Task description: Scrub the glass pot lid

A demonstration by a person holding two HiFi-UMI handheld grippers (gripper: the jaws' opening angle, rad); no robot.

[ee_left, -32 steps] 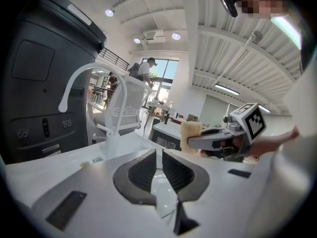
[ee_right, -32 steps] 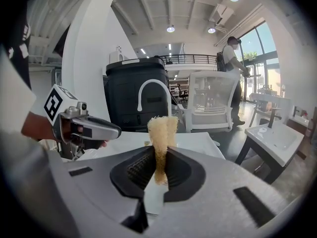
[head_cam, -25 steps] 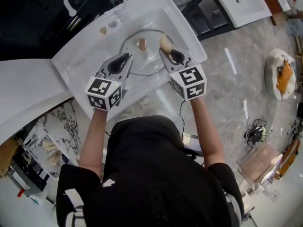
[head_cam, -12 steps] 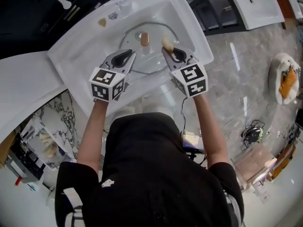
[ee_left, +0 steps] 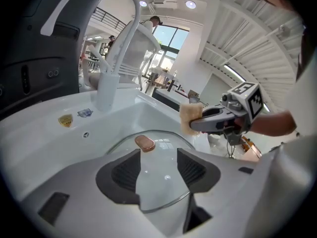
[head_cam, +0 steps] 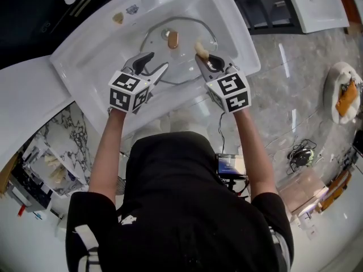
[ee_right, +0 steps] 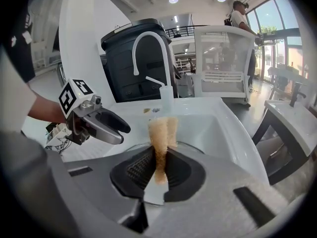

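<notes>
The glass pot lid [head_cam: 180, 52] with a copper knob [head_cam: 173, 38] lies flat in the white sink [head_cam: 79, 67]. My left gripper [head_cam: 156, 62] hovers over the lid's near left rim. Its jaws are opening and its pads touch nothing; in the left gripper view the lid [ee_left: 158, 175] shows between them, with the knob [ee_left: 145, 143] beyond. My right gripper [head_cam: 205, 58] is shut on a tan sponge [head_cam: 199, 49] over the lid's right edge. The sponge [ee_right: 161, 133] stands upright, pinched in that gripper [ee_right: 158, 165].
A white curved faucet [ee_left: 119, 43] rises at the sink's far rim, with two small stickers [head_cam: 123, 14] beside it. A black bin [ee_right: 133, 58] stands behind. A white counter [head_cam: 28, 106] adjoins on the left. Marble floor [head_cam: 283, 95] lies to the right.
The left gripper's jaws, shut in the earlier frames, now stand apart. The right gripper keeps the sponge in the same spot by the lid.
</notes>
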